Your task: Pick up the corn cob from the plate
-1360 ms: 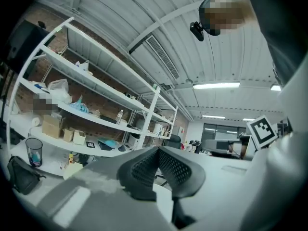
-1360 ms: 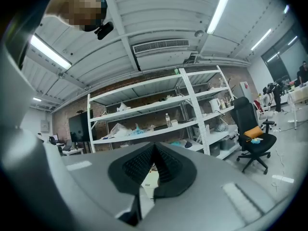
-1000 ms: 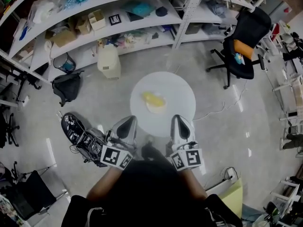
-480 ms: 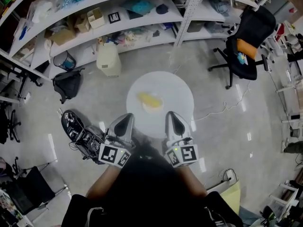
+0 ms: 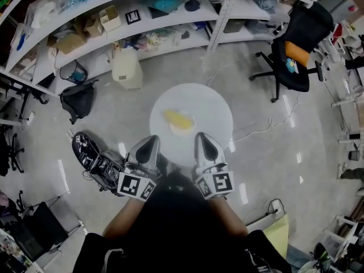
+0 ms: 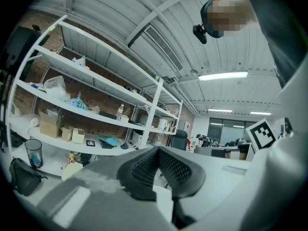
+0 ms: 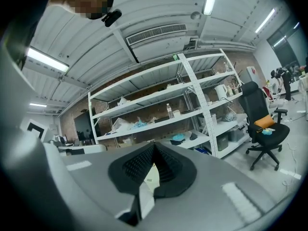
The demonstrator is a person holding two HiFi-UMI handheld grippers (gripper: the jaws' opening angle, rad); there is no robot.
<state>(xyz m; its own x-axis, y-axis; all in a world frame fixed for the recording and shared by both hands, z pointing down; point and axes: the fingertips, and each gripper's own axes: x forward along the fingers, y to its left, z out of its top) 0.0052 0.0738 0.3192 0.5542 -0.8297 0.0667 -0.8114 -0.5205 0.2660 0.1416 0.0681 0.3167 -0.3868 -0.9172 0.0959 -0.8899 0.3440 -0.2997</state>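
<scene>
At the near edge of the round white table (image 5: 219,104) we hold both tongs side by side, pointing across it. The left gripper (image 5: 151,144) has its jaws pressed together on nothing, and the right gripper (image 5: 201,140) is likewise fully closed and empty. Beyond their tips, near the table's middle, sits a pale plate (image 5: 185,131), and the yellow corn cob (image 5: 177,118) lies on it, apart from both grippers.
</scene>
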